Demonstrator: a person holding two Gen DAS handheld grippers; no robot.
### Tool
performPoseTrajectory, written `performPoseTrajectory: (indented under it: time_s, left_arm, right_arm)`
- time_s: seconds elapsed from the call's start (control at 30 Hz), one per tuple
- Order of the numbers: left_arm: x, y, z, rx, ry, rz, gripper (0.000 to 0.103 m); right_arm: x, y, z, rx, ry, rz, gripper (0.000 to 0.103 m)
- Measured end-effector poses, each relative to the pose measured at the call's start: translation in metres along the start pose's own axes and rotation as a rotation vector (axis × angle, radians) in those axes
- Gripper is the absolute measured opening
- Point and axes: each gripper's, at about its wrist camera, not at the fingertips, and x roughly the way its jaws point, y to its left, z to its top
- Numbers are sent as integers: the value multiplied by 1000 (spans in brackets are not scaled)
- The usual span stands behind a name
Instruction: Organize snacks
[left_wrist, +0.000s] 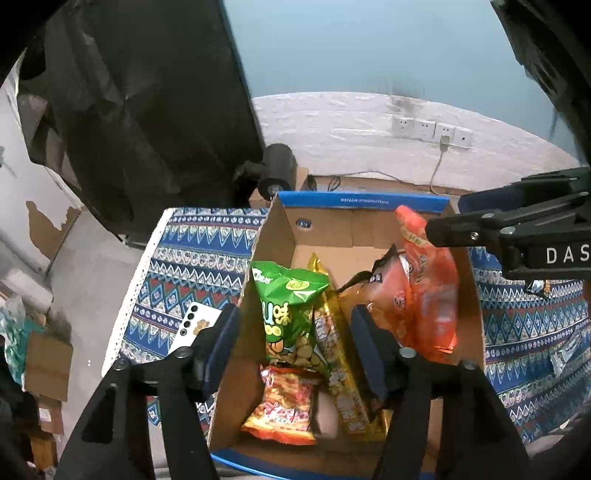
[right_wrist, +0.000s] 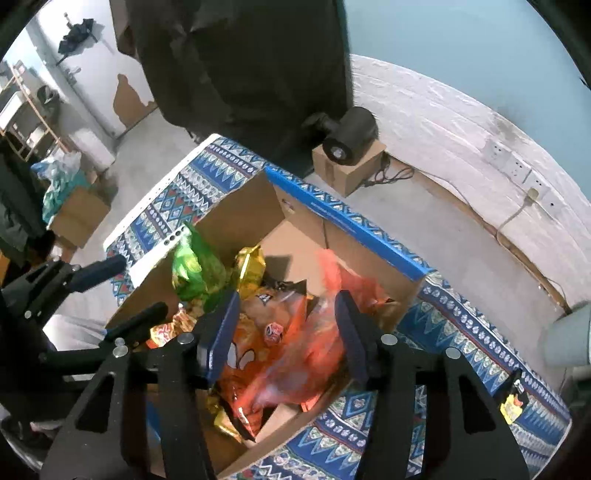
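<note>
An open cardboard box with a blue rim stands on a patterned cloth. Inside lie a green snack bag, a gold packet, a small red-orange packet and orange bags. My left gripper is open above the box's left part, straddling the green bag without touching it. My right gripper is open above the box's right part. A blurred orange bag lies between and below its fingers. The right gripper also shows in the left wrist view.
A white phone lies on the cloth left of the box. Small packets lie on the cloth to the right. A black lamp sits on a small carton behind the table. Wall sockets and a cable are beyond.
</note>
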Motion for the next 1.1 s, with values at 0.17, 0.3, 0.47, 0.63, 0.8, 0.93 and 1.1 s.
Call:
performPoseTrajectory:
  time_s: [0.17,0.3,0.47,0.63,0.8,0.93,1.1]
  left_arm:
    - [-7,-10,1,24,-14,-12,69]
    - [-14,-22,2,53,-29,-19,73]
    - [-22,-38,3,89,-48,-30,75]
    - [-27,-55,2,126,-54,-42,77]
    - [-33,-74,2,166,-63,-50,77]
    - [-37,-87,2,187,-66,-61,78]
    - [-39,-108,1,221,-63,-77,79]
  right_arm:
    - [-13,-13,-6,37,-15,-16,62]
    - [-23,-26,-16,74,-14,-22,66]
    - [-35,-43,-32,116,-12,-46,70]
    - [-49,-57,-52,137,-10,-71,70]
    - [-60,-73,-74,166,-5,-85,70]
    - [-67,-85,-90,183,1,-107,71]
    - [-80,-100,-112,210,1,-126,72]
